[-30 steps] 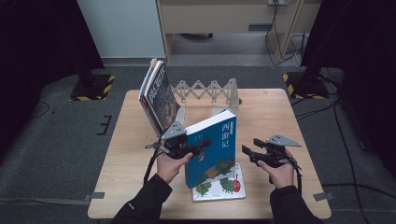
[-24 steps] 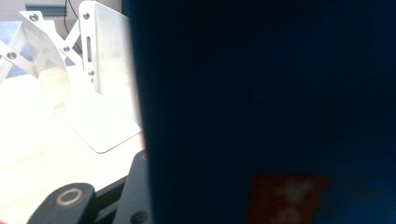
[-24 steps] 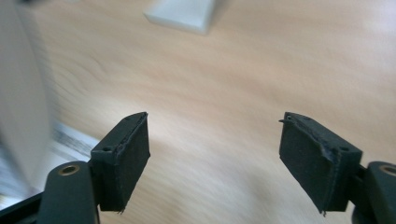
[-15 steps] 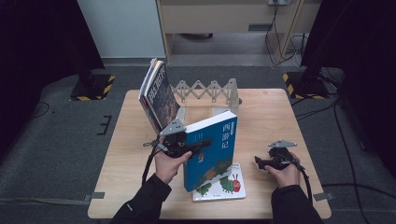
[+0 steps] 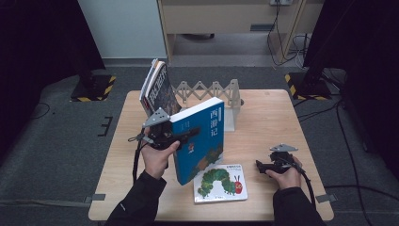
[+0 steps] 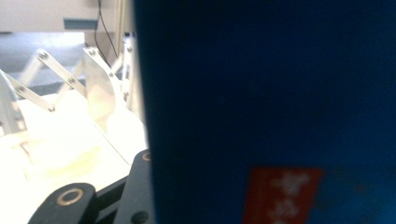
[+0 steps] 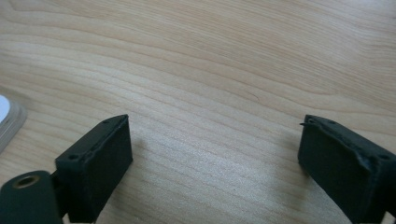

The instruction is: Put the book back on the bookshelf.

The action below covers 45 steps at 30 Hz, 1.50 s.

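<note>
While our left tool (image 5: 181, 136) stays clamped on the blue book (image 5: 200, 139), we hold that book upright and tilted near the table's (image 5: 263, 113) centre, its lower corner just above the caterpillar picture book (image 5: 220, 182) lying flat at six o'clock. At eleven o'clock more books (image 5: 157, 92) lean beside the folding rack (image 5: 207, 92). Our right tool (image 7: 215, 154), at four o'clock, has just been opening; its jaws stand apart over bare wood.
</note>
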{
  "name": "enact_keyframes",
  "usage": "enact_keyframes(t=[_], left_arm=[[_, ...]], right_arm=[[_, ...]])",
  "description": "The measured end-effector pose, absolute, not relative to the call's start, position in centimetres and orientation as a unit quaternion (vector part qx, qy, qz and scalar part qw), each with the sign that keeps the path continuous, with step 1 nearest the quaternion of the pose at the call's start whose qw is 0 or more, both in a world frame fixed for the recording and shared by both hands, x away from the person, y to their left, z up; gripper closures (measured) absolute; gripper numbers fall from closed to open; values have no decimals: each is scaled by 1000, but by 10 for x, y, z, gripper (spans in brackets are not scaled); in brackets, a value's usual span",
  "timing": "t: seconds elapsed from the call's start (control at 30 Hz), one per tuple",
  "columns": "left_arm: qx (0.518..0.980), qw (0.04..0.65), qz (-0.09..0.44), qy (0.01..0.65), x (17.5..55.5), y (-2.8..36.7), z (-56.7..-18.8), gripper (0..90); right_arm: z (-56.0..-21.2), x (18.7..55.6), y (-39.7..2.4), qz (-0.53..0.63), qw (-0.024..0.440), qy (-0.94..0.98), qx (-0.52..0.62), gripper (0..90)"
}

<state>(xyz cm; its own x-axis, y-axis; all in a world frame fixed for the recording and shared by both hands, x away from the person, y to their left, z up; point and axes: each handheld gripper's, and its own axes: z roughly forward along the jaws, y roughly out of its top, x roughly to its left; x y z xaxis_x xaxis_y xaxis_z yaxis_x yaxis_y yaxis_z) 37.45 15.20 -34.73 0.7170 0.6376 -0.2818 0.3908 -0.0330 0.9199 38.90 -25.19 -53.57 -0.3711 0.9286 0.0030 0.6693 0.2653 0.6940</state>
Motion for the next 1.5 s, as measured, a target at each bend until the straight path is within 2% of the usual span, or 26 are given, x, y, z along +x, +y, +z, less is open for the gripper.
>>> enact_keyframes(t=[0.07, 0.53, 1.1, 1.5], left_arm=[[705, 597, 109, 367, 376, 155, -341, 611], [675, 600, 175, 392, 407, 168, -302, 612], [659, 584, 209, 425, 460, 154, -296, 612], [655, 567, 215, 451, 493, 148, -309, 612]], right_arm=[[-538, 388, -253, 317, 214, 764, 519, 49], [-539, 388, -254, 319, 216, 762, 520, 44], [-539, 388, -254, 319, 216, 763, 519, 44], [-539, 388, -255, 320, 215, 763, 518, 44]])
